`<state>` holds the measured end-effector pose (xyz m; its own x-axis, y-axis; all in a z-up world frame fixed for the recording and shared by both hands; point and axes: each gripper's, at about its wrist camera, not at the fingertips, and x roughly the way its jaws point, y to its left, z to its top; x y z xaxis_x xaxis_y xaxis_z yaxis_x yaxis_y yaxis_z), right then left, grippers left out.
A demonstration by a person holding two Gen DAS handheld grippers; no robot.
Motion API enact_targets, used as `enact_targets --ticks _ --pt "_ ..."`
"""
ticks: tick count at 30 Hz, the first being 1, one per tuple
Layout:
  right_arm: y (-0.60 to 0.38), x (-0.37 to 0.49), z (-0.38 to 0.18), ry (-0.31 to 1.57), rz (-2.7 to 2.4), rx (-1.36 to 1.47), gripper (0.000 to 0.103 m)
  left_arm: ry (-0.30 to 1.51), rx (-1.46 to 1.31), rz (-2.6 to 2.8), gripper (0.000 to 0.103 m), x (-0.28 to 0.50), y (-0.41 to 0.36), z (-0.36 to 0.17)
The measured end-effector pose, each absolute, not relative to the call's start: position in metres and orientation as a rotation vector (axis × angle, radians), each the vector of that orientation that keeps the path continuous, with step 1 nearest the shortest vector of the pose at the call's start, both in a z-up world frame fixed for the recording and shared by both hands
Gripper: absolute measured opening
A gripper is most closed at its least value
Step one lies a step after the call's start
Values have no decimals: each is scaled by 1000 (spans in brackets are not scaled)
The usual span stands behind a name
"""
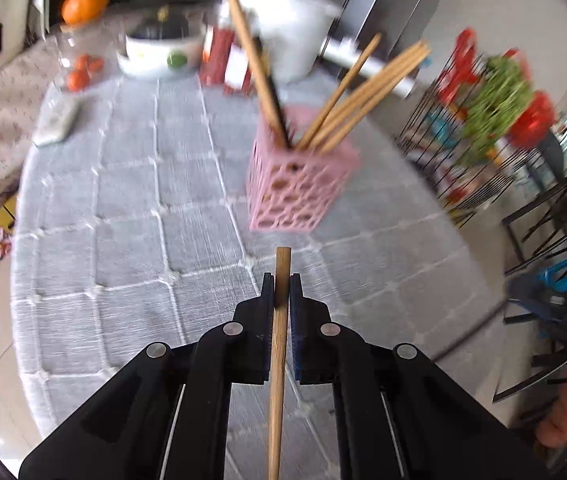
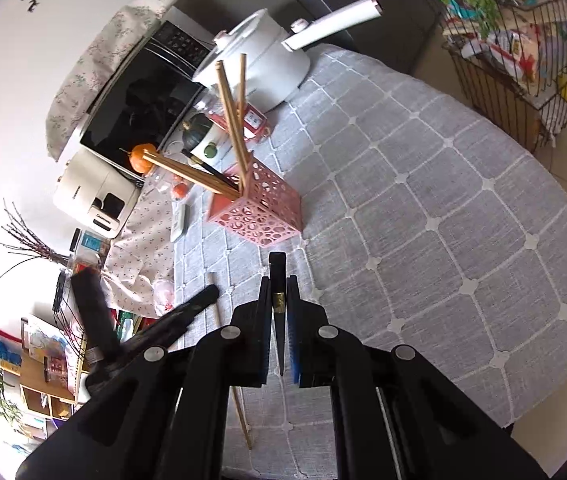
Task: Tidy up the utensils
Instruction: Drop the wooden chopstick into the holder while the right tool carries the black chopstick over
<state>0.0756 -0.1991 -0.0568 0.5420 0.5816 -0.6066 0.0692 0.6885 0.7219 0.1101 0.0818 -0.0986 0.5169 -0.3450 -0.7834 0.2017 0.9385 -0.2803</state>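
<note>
The left gripper point(image 1: 282, 280) is pinching a wooden chopstick point(image 1: 279, 360) upright between its pressed-together jaws, near the viewer and just short of the pink holder point(image 1: 297, 184), which is standing further off on the grey tablecloth point(image 1: 131, 240). The holder is already crowded with leaning wooden chopsticks point(image 1: 363, 96), so the incoming stick is at risk of knocking them or tipping the light holder over. The right gripper point(image 2: 279, 280) is clamping a black chopstick point(image 2: 278, 300) with a gold band, and both arms converging on one opening is risking a collision. The left view is blurring badly; only the right view is showing the left gripper's stick from the side and the white pot point(image 2: 267, 60) behind the holder.
</note>
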Motion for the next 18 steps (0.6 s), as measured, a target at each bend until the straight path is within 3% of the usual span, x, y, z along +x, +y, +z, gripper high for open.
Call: enact_targets --ticks 9,18 --pt "-204 66 -53 941 384 806 7 770 -167 -283 7 56 97 -13" --pt "-218 63 -54 929 379 850 7 539 -120 -264 6 75 71 105"
